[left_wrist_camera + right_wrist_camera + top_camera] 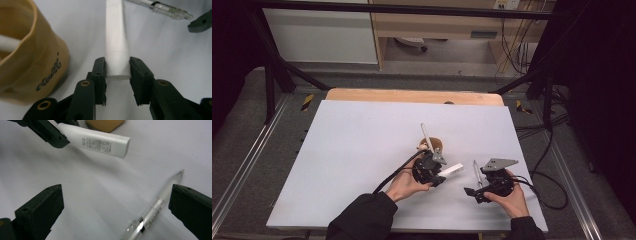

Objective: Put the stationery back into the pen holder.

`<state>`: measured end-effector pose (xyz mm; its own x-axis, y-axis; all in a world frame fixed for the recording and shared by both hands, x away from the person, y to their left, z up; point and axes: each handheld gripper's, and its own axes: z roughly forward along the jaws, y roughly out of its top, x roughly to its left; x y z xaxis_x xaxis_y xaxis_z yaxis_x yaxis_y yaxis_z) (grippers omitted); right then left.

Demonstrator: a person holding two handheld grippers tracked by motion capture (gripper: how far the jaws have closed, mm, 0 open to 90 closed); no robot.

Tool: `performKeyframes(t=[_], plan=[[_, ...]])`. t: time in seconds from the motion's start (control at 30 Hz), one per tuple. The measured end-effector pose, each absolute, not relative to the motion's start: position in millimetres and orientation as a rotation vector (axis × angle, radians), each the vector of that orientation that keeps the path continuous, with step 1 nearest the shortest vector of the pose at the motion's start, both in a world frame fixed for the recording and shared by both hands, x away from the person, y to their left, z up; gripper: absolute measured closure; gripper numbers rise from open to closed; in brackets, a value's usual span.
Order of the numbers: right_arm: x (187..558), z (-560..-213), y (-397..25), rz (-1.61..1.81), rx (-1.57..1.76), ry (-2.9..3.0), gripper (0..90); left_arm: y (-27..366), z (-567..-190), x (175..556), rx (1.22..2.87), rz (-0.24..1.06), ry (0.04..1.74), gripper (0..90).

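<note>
My left gripper (117,67) is shut on the capped end of a white tube (116,40), which sticks out forward just above the table. In the high view the left gripper (442,175) sits mid-table with the tube (451,170) pointing right. A tan cup (30,57) stands just to its left, with a white stick (427,132) leaning in the cup (434,145). My right gripper (117,195) stands wide open over a clear pen (150,215) that lies on the table near its right jaw. The right gripper (476,182) is at the table's front right.
The white table top (362,150) has broad free room to the left and at the back. A wooden edge (412,95) borders its far side. Black frame bars and cables (547,165) run along the right side.
</note>
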<state>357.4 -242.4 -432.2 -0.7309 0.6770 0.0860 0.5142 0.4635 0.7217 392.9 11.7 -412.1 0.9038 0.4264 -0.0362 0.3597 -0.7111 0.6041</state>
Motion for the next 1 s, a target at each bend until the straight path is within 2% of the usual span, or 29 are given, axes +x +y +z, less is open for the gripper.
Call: performKeyframes(t=[0.5,1.0], plan=[[354,-426,-208,1.05,0.898,2.534,0.7,68,-405,384,2.433,0.118,0.611,66.6],[348,-416,-152,0.907,0.617,2.577,1.5,112,-408,377,2.411,0.099,0.67,66.6]])
